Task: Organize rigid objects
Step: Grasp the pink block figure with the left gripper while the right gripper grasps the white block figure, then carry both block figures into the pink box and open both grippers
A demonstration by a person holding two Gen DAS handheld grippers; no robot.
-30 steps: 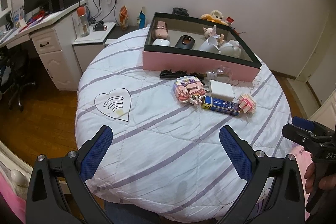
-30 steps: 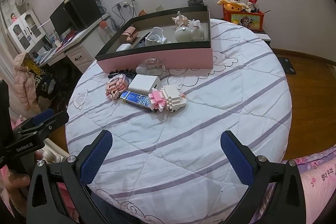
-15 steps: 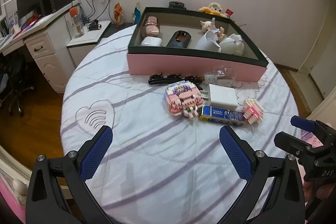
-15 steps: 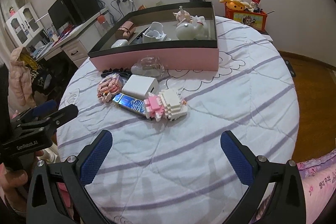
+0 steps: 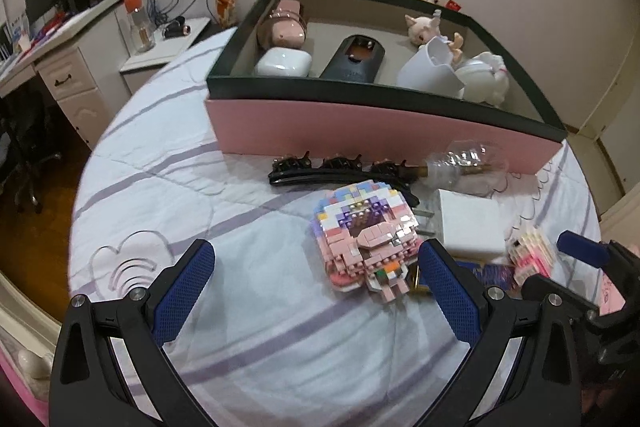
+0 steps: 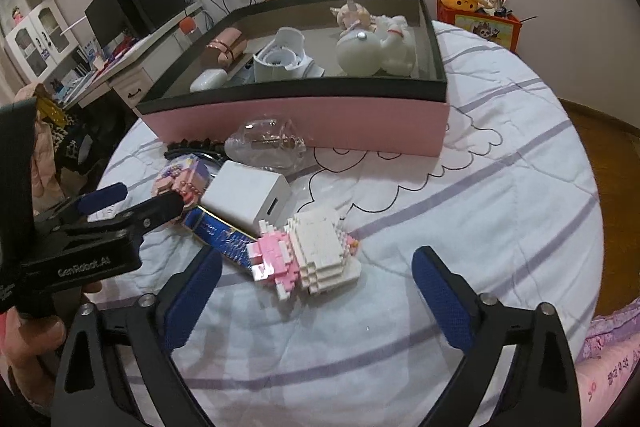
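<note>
Left wrist view: my left gripper (image 5: 316,291) hangs spread wide over the quilted bed (image 5: 248,339), grasping nothing. The pastel brick model (image 5: 366,241) lies flat just ahead of it, nearer my right fingertip than my left, and neither pad touches it. Beyond the model a black hair clip (image 5: 336,173) stretches along the front wall of the pink box (image 5: 360,133), with a clear plastic packet (image 5: 466,165) at the clip's right end. To the right of the model sits the white charger block (image 5: 468,223), and past it a small pink and white brick figure (image 5: 530,253).

From the right wrist view, my right gripper (image 6: 316,291) is unclenched but its jaws are closing. The pink and white brick figure (image 6: 308,253) lies just ahead of the gap between the pads, untouched by either. A blue wrapped bar (image 6: 220,233) runs out from the figure toward my left, under the edge of the white charger block (image 6: 250,197). The pink box (image 6: 320,119) stands farther ahead, already carrying a white mug (image 6: 280,59), a round white figurine (image 6: 360,53) and a pink case (image 6: 226,45).
</note>
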